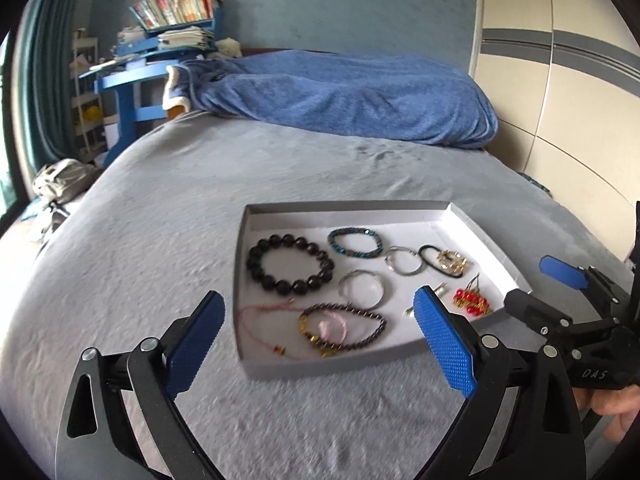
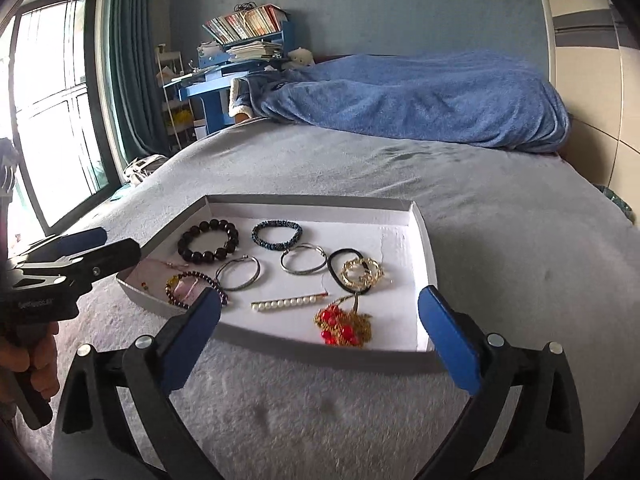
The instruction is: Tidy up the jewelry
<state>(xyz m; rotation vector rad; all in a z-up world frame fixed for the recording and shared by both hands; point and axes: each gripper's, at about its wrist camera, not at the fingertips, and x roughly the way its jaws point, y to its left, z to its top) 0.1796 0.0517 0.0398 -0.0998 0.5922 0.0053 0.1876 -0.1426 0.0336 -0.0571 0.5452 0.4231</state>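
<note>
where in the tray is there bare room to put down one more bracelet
Bare floor runs along the tray's far wall, behind the blue beaded bracelet, and along the right wall past the gold hair tie. The near-left corner is crowded, around the purple bead bracelet.

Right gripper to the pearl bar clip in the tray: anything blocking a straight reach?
Only the tray's low near wall lies between the open right gripper and the pearl bar clip. The red bead cluster sits just right of the clip, apart from it. Nothing lies on the clip.
</note>
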